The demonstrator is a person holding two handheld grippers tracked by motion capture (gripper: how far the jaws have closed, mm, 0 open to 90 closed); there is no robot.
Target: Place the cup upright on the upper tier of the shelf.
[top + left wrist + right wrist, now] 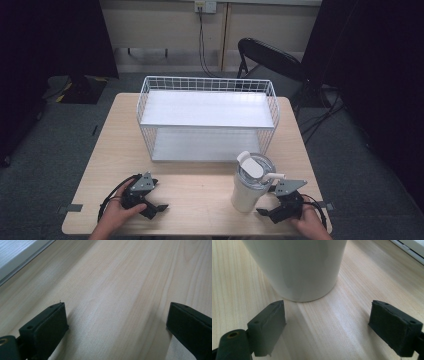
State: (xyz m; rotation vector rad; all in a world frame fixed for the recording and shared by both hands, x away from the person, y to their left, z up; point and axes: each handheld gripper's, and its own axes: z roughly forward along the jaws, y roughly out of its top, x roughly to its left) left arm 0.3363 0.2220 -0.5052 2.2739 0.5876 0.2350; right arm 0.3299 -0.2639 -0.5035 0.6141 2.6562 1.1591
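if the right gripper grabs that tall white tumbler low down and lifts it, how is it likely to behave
The tall white tumbler with a clear lid narrows toward its base, so it is probably top-heavy and apt to tip if pushed high. Its smooth glossy wall may slip between the right gripper's open jaws. It looks rigid; whether it holds liquid cannot be told.

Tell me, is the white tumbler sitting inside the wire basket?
No, the white tumbler stands on the bare table in front of the wire basket, next to the right claw.

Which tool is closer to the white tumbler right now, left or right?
Right. The right tool sits open just beside the base of the white tumbler, not touching it. The left tool rests open across the table, well off to the tumbler's left.
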